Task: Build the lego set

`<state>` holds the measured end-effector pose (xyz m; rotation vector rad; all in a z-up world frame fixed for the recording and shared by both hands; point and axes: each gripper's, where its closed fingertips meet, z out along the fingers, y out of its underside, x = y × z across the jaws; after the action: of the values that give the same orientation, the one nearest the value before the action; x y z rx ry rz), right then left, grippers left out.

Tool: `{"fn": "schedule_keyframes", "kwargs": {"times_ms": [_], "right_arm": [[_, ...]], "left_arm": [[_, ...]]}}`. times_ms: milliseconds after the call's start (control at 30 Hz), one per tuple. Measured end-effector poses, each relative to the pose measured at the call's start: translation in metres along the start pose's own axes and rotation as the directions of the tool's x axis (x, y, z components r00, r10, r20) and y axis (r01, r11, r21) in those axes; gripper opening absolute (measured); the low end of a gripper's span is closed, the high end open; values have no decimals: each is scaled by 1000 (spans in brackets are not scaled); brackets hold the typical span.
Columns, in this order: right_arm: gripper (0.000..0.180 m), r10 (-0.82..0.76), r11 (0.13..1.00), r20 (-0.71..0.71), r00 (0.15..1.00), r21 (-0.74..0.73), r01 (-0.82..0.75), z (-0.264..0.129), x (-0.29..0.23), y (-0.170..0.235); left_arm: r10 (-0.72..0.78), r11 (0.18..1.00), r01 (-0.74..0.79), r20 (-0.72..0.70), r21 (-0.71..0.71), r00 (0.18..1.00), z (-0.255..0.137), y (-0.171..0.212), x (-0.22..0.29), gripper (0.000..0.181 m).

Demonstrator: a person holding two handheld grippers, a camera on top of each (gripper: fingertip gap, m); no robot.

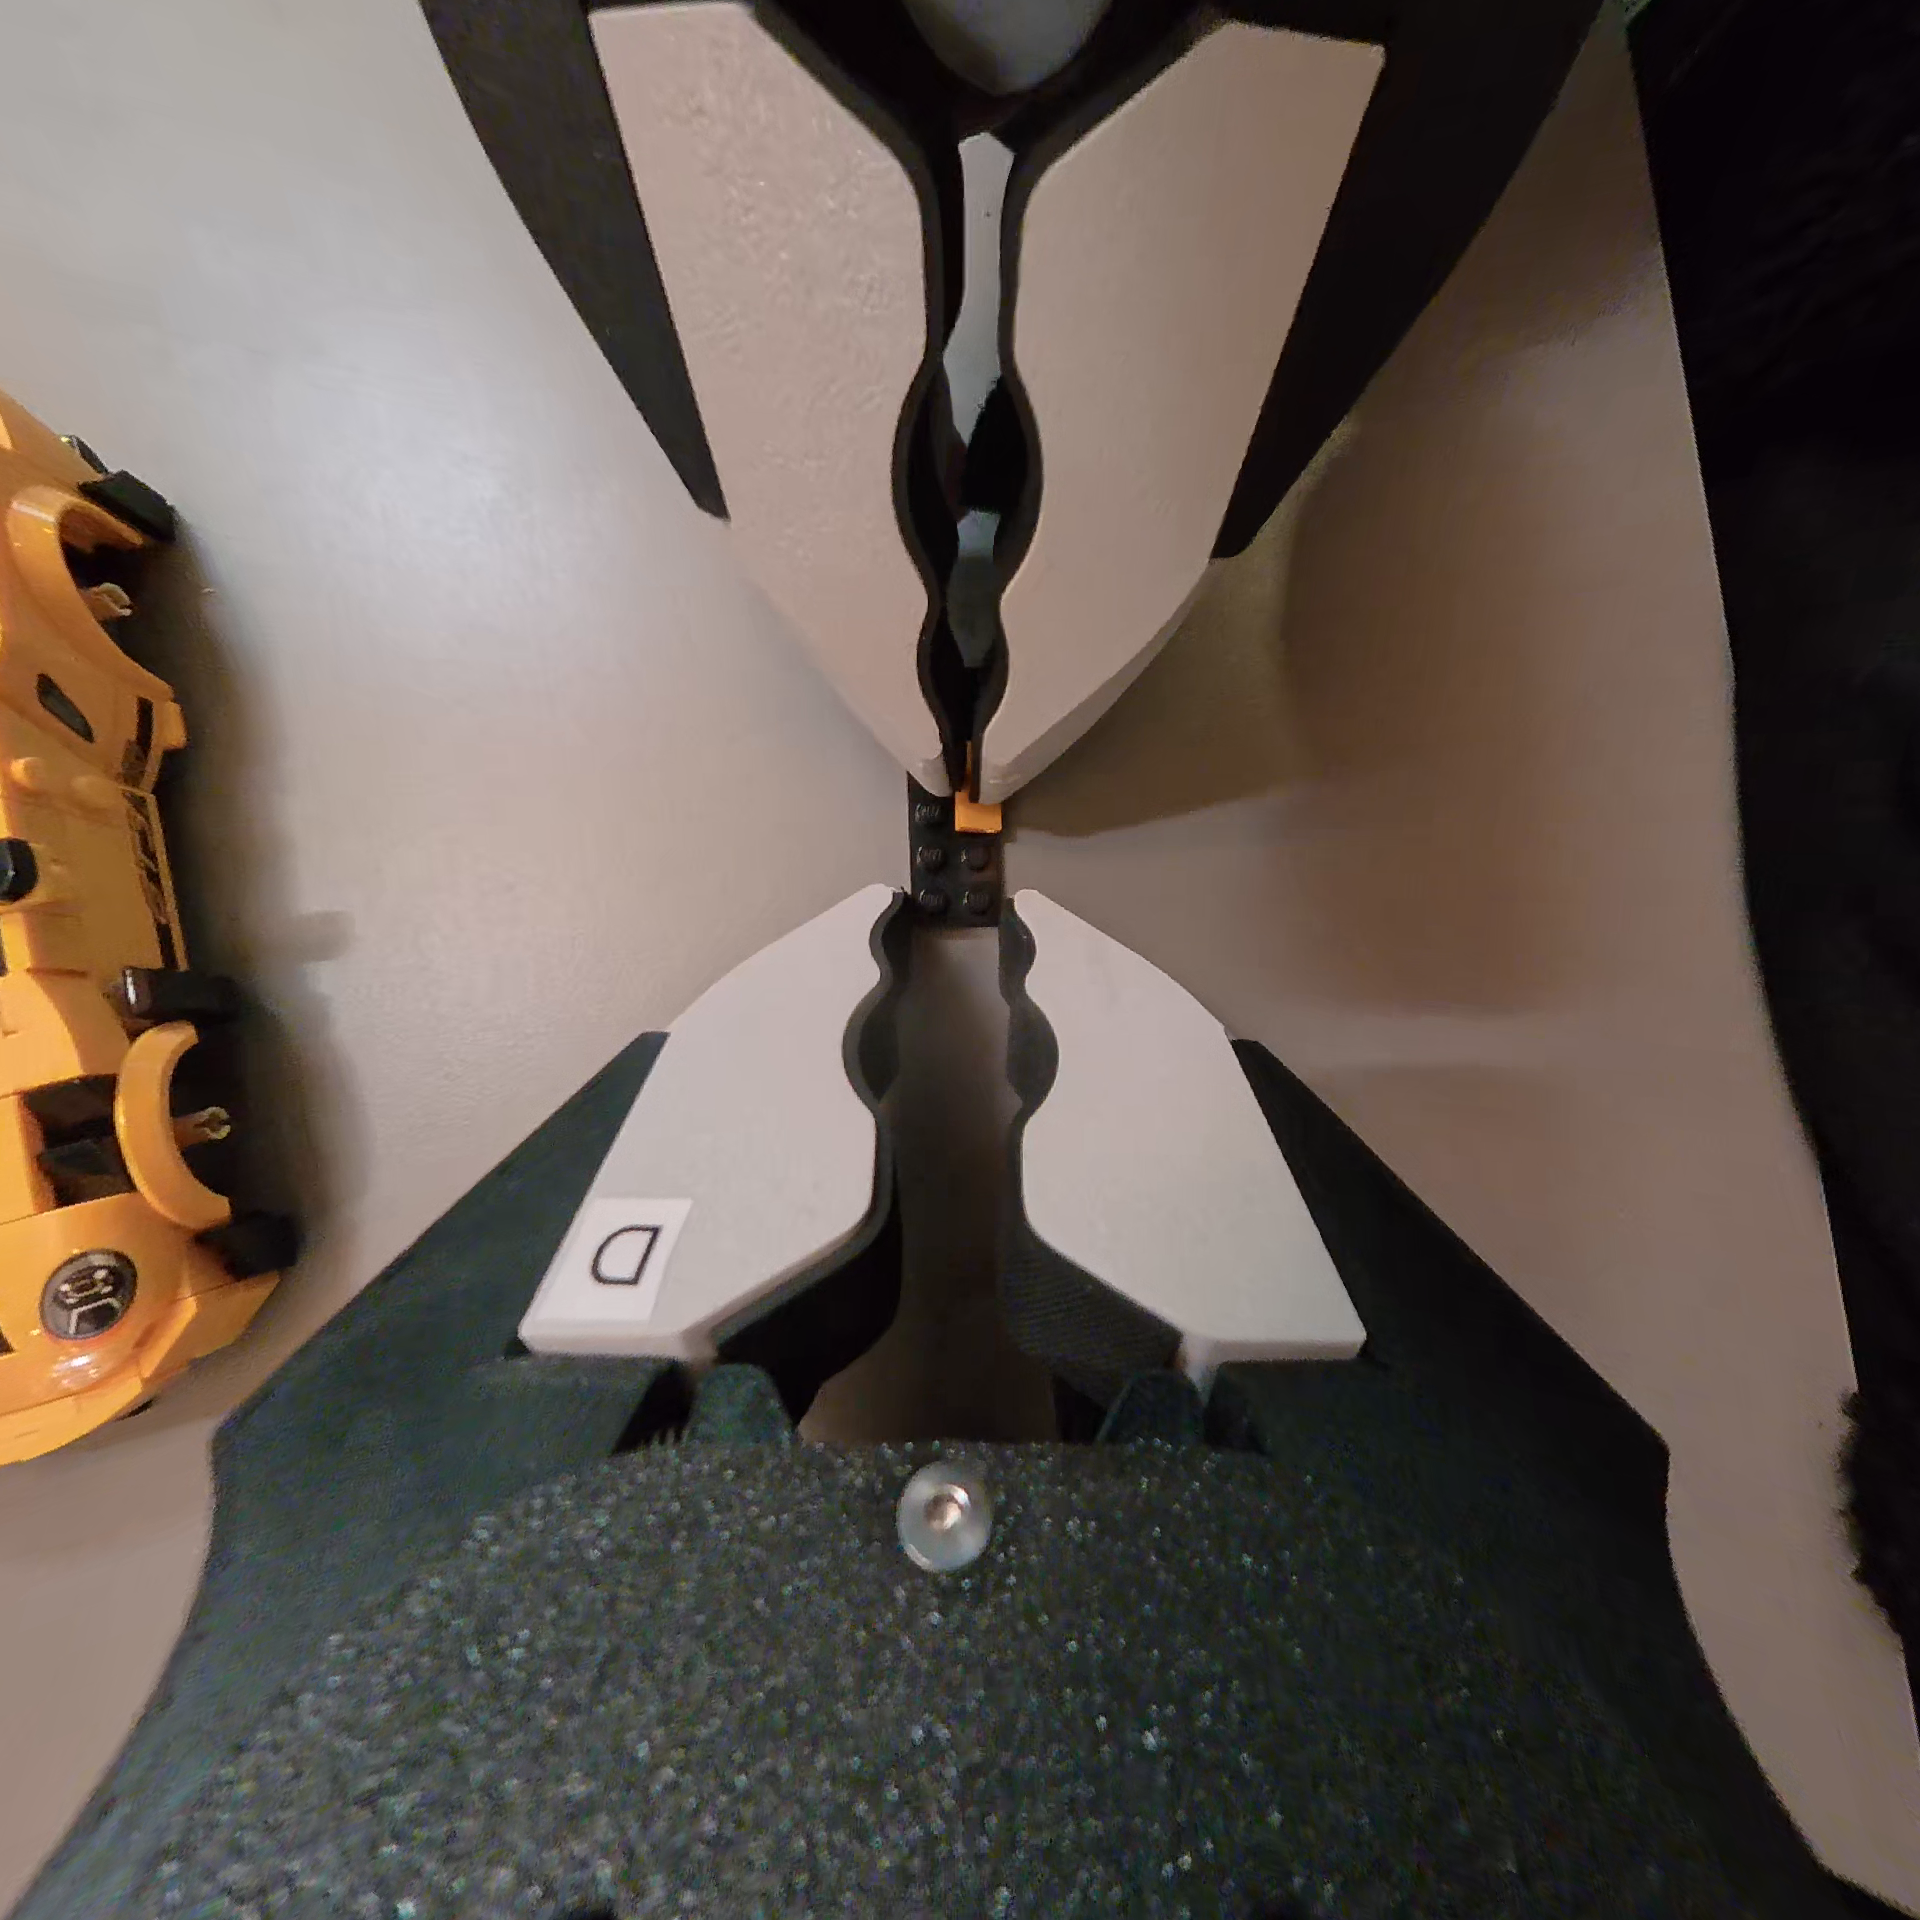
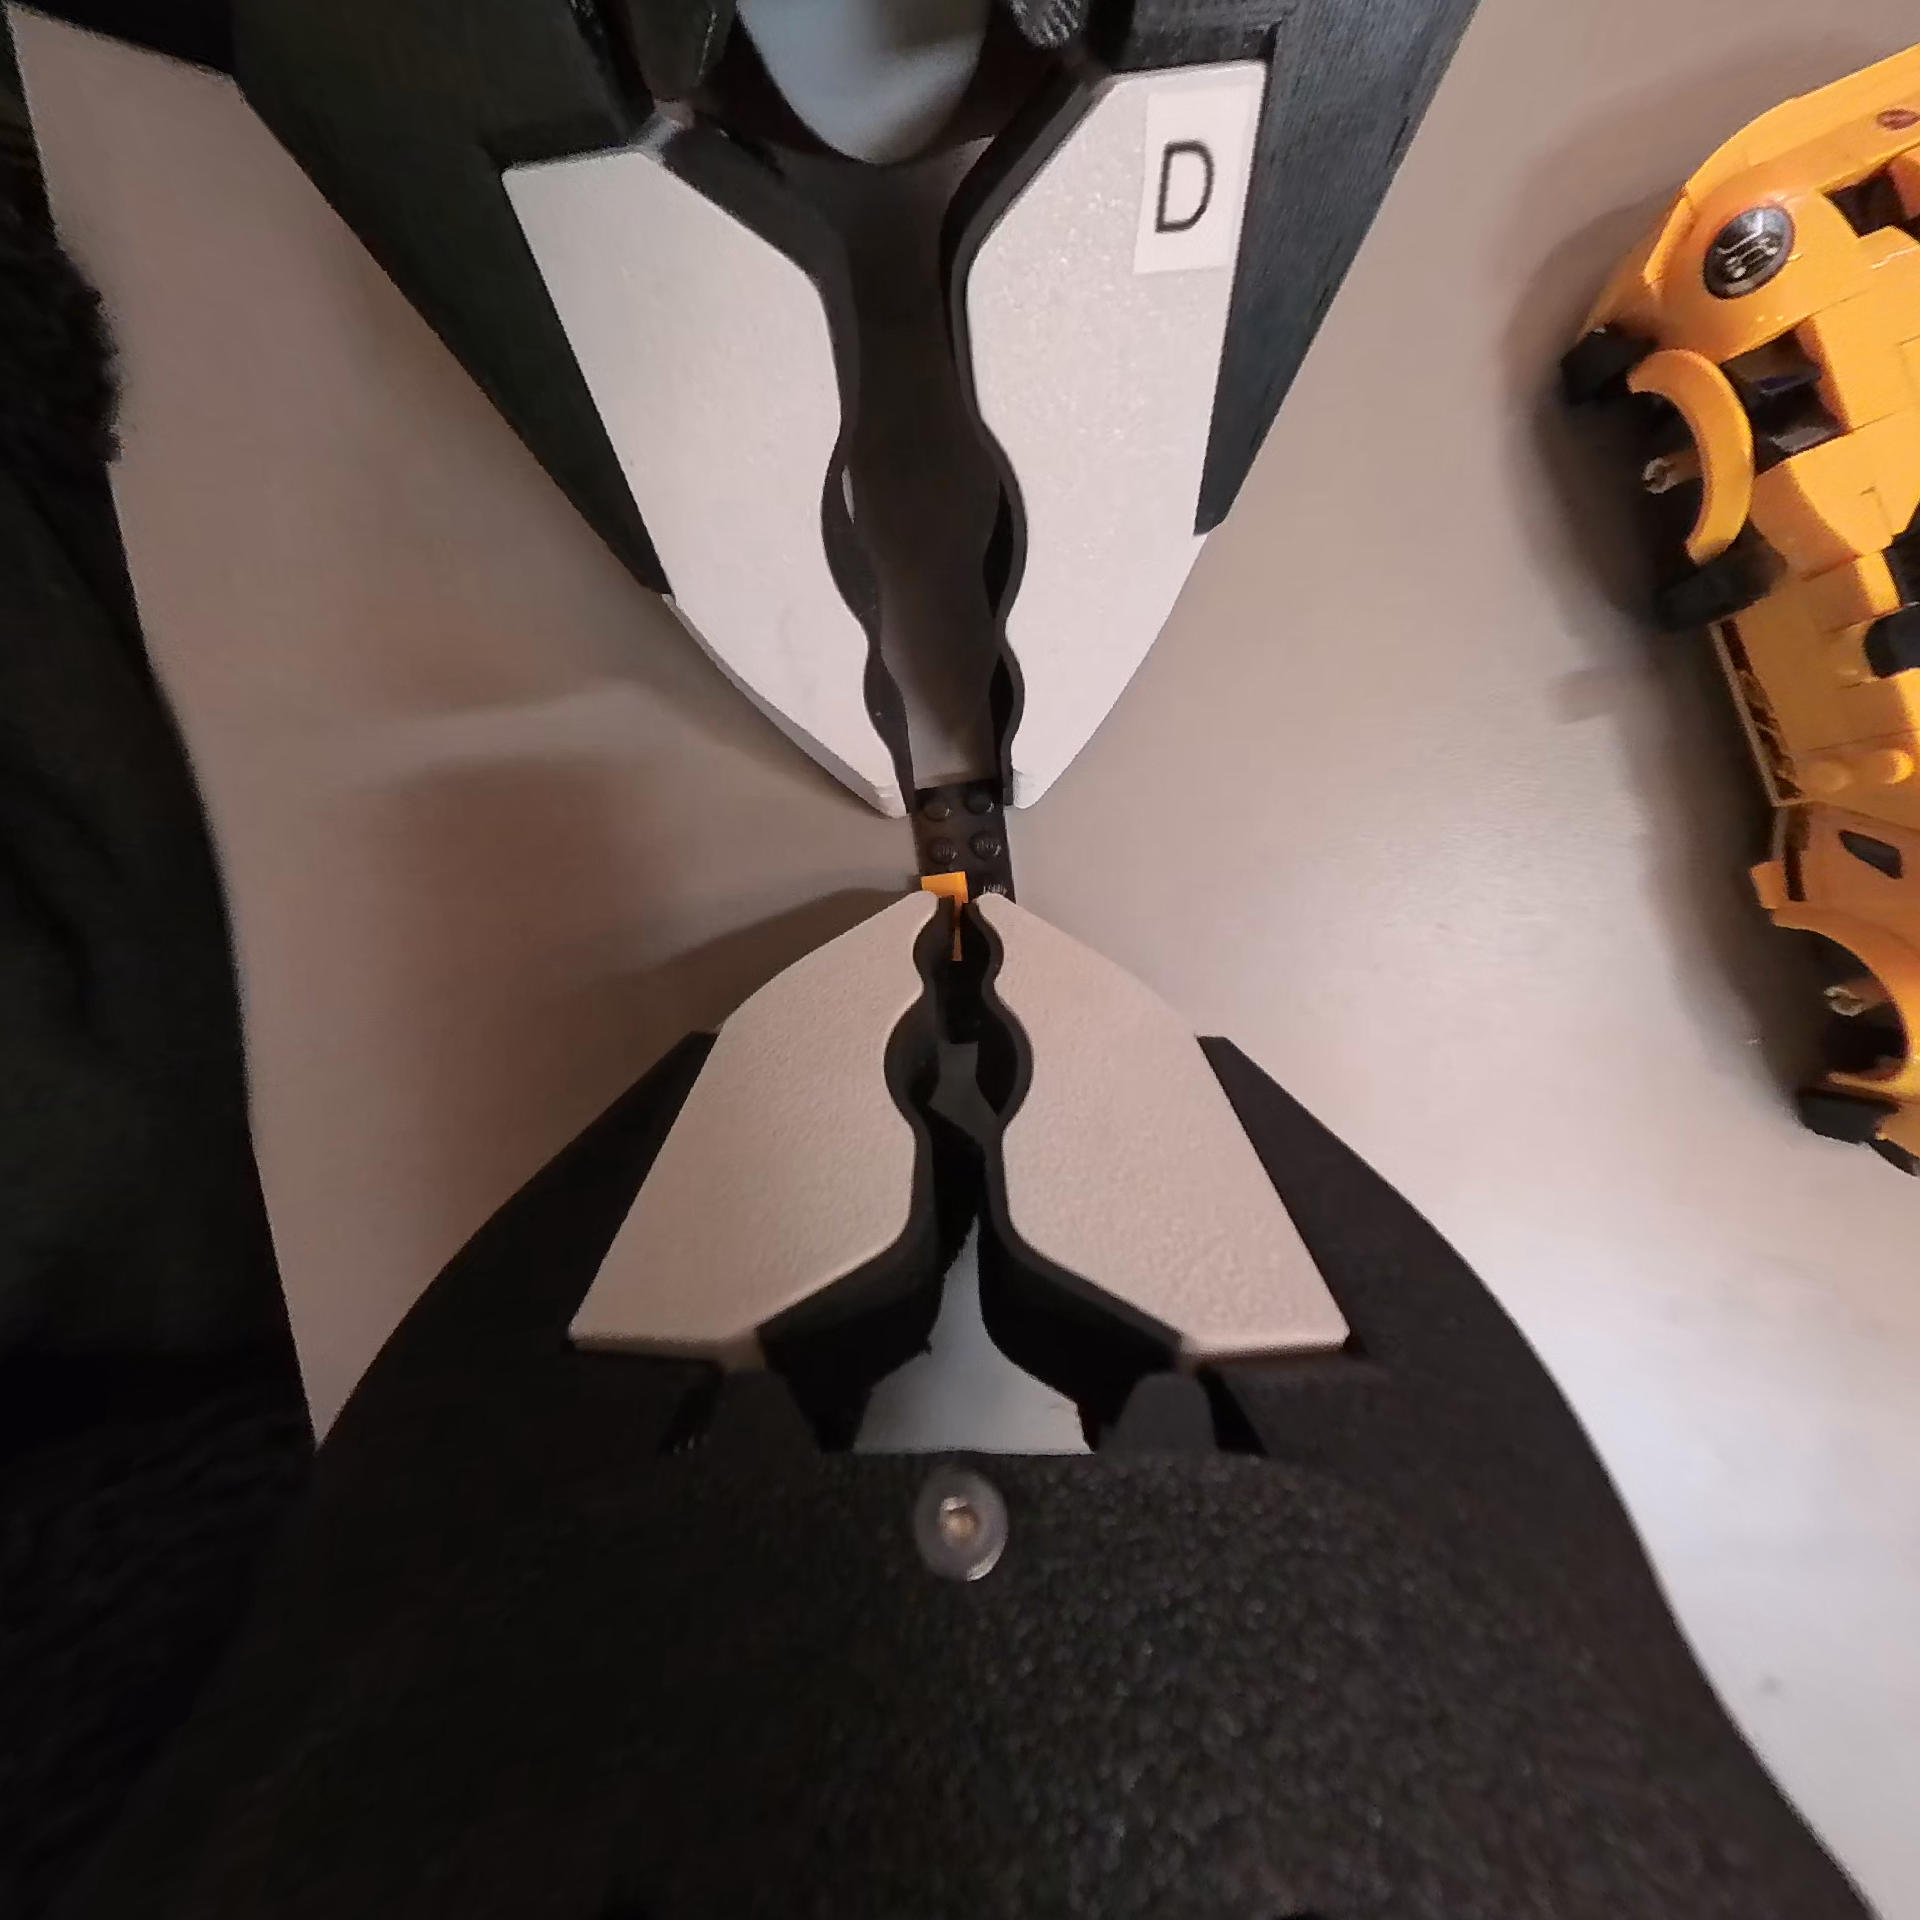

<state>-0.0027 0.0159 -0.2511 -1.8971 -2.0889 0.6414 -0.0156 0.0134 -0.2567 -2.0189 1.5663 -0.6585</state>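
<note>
Two hand-held grippers meet tip to tip above a pale grey counter (image 1: pixel 468 727). The left hand-held gripper (image 1: pixel 954 906) clamps one end of a black studded Lego plate (image 1: pixel 954 857), whose long axis runs straight along the line between the grippers, studs facing the cameras. The right hand-held gripper (image 2: pixel 961 902) pinches a small orange piece (image 2: pixel 943 884) set on the plate's other end. Both grippers have matte white fingers (image 1: pixel 764 1164) edged with wavy black pads. A glossy orange-yellow Lego car body (image 1: pixel 83 935), with curved wheel arches, lies well apart on the counter.
</note>
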Motion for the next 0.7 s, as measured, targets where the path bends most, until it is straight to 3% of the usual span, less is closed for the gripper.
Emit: {"fn": "schedule_keyframes", "kwargs": {"times_ms": [300, 600, 700], "right_arm": [[0, -31, 998, 27, 999, -55, 33, 0, 0, 0], [0, -41, 999, 14, 999, -9, 41, 3, 1, -3], [0, -6, 997, 28, 1000, 83, 4, 0, -1, -9]], "left_arm": [[-14, 1000, 14, -10, 11, 1000, 0, 0, 0, 16], [-12, 1000, 12, -9, 14, 1000, 0, 0, 0, 16], [-11, 1000, 11, -8, 14, 1000, 0, 0, 0, 16]]}}
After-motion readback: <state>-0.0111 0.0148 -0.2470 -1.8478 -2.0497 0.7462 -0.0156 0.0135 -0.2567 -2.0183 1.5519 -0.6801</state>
